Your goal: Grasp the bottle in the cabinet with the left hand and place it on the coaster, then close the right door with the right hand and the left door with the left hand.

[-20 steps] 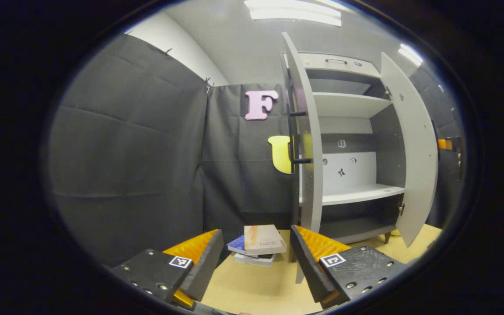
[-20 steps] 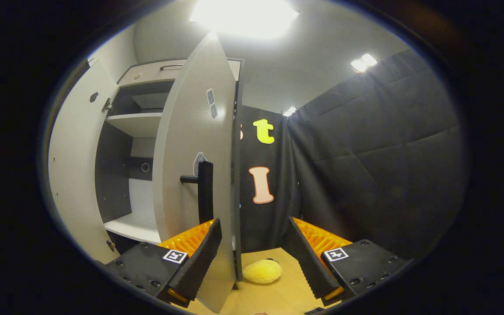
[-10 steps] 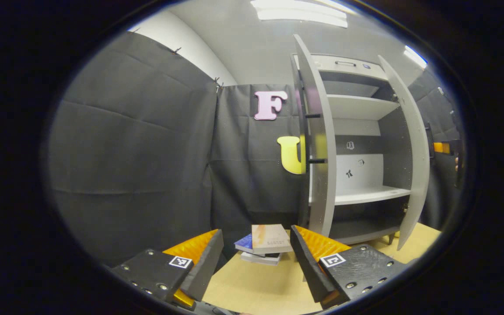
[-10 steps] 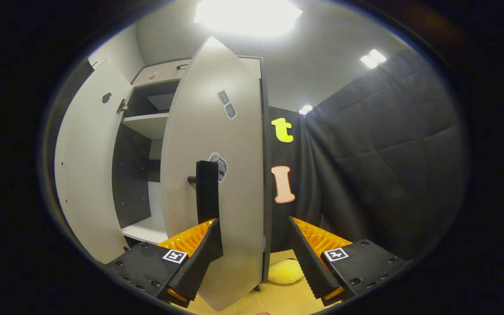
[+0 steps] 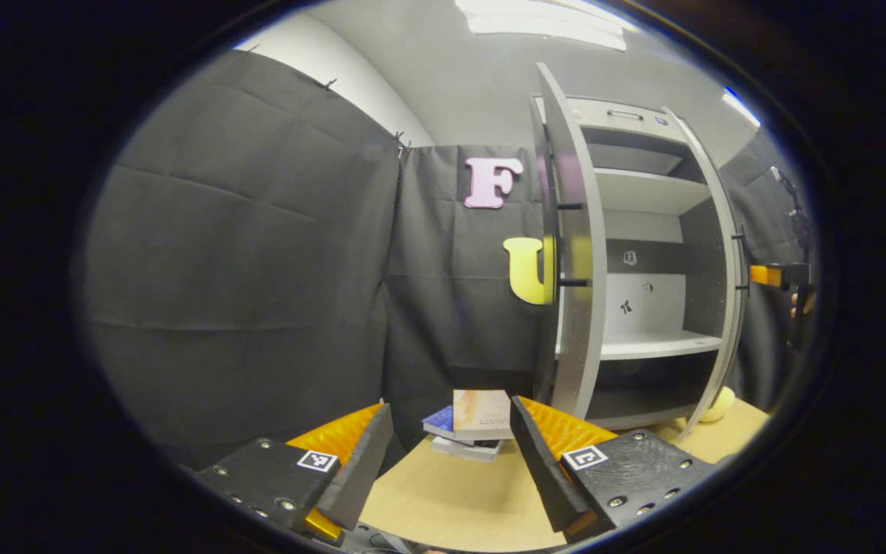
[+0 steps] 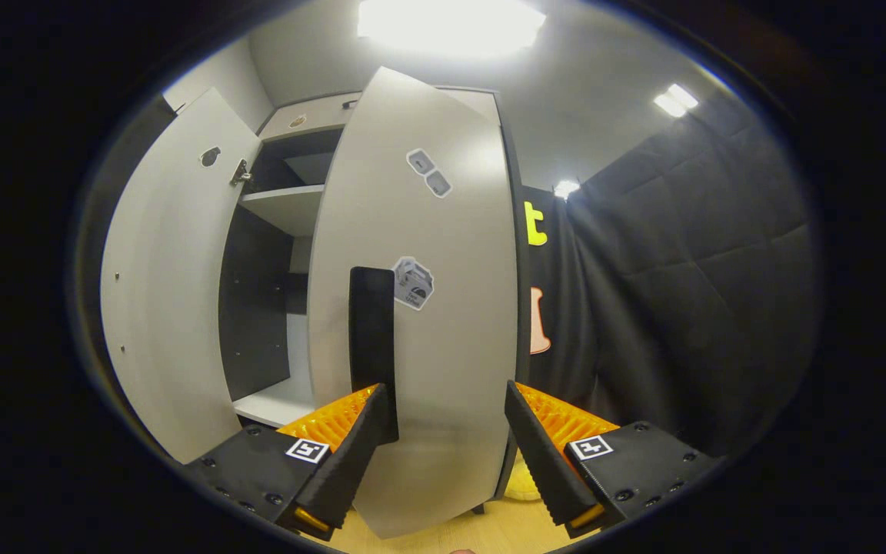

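Swinging further shut vs 1 s ago: right door [image 6: 443, 308]; right hand-held gripper [image 6: 447, 454] agape, empty.

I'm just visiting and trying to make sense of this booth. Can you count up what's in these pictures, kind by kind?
Cabinets: 1
Cabinet doors: 2, the left door and the right door
Door handles: 2
Books in a stack on the table: about 3
Yellow plush things: 1
Hand-held grippers: 2
Total: about 11

Pale grey doors [image 6: 420, 323], black handle [image 6: 371, 338]
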{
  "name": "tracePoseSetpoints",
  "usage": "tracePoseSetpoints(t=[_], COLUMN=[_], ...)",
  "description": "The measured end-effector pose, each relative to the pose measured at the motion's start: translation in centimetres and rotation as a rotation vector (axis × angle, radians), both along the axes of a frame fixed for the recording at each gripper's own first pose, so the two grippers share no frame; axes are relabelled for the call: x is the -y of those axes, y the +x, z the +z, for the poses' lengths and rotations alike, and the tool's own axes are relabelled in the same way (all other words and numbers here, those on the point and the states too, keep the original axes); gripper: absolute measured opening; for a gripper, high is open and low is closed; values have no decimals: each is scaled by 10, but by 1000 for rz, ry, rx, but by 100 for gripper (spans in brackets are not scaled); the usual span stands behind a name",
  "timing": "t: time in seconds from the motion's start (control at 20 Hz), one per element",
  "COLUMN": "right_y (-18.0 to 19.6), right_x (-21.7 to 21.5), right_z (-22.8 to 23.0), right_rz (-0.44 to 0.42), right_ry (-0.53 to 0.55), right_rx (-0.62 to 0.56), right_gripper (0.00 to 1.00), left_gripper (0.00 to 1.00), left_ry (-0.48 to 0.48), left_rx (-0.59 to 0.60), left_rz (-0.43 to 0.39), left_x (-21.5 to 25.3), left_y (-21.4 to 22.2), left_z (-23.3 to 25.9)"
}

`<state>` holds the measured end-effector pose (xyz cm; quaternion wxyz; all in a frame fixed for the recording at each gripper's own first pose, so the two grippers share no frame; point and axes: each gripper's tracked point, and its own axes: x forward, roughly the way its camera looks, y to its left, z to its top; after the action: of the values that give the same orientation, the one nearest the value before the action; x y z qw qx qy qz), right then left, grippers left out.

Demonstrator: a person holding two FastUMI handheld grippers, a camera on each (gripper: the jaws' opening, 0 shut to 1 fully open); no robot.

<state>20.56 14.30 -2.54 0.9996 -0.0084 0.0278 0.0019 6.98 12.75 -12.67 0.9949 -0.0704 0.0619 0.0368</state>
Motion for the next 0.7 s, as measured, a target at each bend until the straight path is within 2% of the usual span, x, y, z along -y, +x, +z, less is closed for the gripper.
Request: tracePoseSetpoints(t=[0.1,0.15,0.3,0.35,0.4,0.55,0.6,0.65,0.7], right_y=[-1,-3,-9,-12,-16,-32,-37,-41,-46], right_x=[-2,-3,3,7,12,26,29,35,41], right_z=[1,3,8,10,11,8,6,4,0], right_rz=[16,25,24,22,20,11,7,2,-8], right_ry=[-3,-1,-26,-38,-50,-76,-77,-77,-79], right_rx=[6,11,31,36,40,47,46,43,37], right_gripper=[97,97,97,97,97,97,97,97,97], left_gripper=[90,97,97,90,97,97,90,97,97], left_ry=[-12,-15,-28,-32,-36,-46,-47,-45,-45], left_rx=[2,2,-1,-3,-6,4,13,22,26], left_rz=[6,9,13,10,6,-18,-24,-31,-39], left_x=[-5,-8,-13,-14,-13,-12,-13,-13,-10], left_y=[3,7,20,25,32,53,63,73,82], left_z=[3,5,12,16,19,37,46,53,59])
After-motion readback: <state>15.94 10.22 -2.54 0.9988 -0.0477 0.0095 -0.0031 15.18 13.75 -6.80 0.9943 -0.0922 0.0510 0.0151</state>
